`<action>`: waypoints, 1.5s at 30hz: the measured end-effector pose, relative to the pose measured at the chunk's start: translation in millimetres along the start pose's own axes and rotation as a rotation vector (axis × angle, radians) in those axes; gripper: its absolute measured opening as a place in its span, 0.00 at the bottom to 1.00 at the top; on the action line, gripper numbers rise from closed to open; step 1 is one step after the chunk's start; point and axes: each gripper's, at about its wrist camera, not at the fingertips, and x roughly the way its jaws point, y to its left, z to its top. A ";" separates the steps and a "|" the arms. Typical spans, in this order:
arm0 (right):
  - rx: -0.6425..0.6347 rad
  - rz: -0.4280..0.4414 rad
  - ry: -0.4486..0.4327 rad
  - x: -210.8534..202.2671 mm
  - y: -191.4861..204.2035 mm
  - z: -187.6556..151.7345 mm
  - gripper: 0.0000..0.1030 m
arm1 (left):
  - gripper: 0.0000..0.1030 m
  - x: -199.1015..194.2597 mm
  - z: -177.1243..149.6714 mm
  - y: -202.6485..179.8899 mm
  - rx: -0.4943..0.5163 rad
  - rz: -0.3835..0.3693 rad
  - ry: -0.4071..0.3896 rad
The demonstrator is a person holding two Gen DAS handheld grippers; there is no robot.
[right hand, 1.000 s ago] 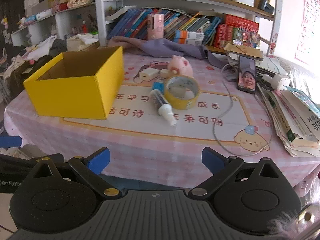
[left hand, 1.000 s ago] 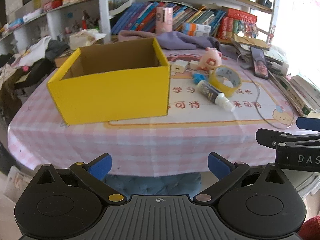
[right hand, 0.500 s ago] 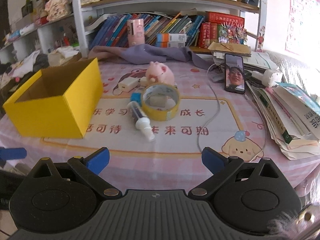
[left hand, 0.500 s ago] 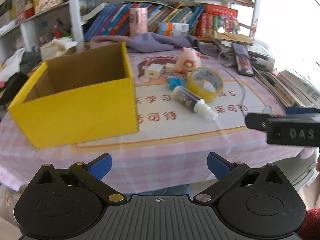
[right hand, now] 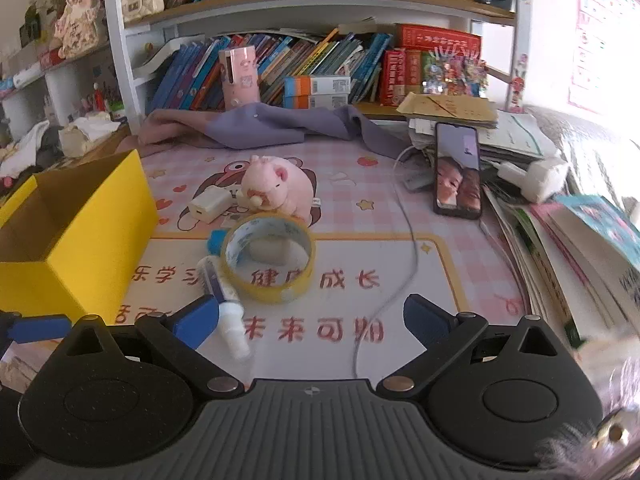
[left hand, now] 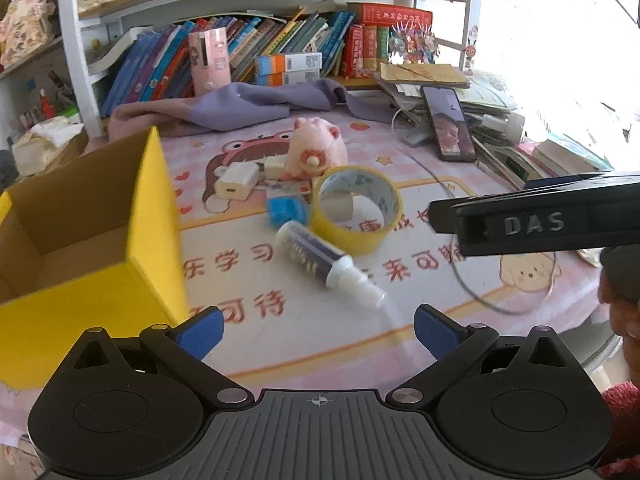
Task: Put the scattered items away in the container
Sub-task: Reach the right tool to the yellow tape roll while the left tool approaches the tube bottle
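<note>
From the left wrist, the left gripper [left hand: 318, 328] hangs over the near edge of the table [left hand: 360, 364] with its blue-tipped fingers spread wide and nothing between them. The yellow cardboard box [left hand: 86, 280] sits open-topped at the left, looking empty. Right of it lie the scattered things: a glue bottle [left hand: 326, 264] on its side, a yellow tape roll [left hand: 356, 212] touching it, a small blue block [left hand: 286, 210], a white charger [left hand: 237, 180] and a pink pig toy [left hand: 316, 148] at the back. The mat under them carries large red Chinese characters. This view alone shows the side of the right gripper [left hand: 536, 220] crossing in from the right with the raised letters "DAS" on it, above the mat just right of the tape roll.

From the right wrist, the right gripper [right hand: 310, 316] is also wide open and holds nothing; the glue bottle [right hand: 226, 304] lies just ahead of its left finger, the tape roll [right hand: 268, 264] beyond. The box [right hand: 86, 232] stands at the left. Only here does the phone [right hand: 458, 172], propped against a book stack, show two faces on its screen; its cable [right hand: 400, 264] trails down the mat. A blue finger tip of the left gripper [right hand: 38, 328] pokes in at the lower left
</note>
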 end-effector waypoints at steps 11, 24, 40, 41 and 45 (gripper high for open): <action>-0.140 0.146 0.120 73.5 -0.1 36.4 0.98 | 0.99 39.7 27.8 -9.5 -0.037 0.077 0.085; -0.234 0.280 0.244 139.4 12.5 52.4 0.98 | 0.99 57.7 42.6 -16.3 -0.077 0.179 0.156; -0.199 0.292 0.131 111.4 -45.0 66.1 0.49 | 0.86 88.8 57.1 -7.3 -0.218 0.168 0.171; -0.201 0.296 0.129 111.9 -45.0 66.3 0.50 | 0.86 87.4 57.9 -10.4 -0.202 0.169 0.167; -0.201 0.316 0.163 123.1 -39.2 66.3 0.50 | 0.86 80.9 58.2 -16.2 -0.162 0.190 0.166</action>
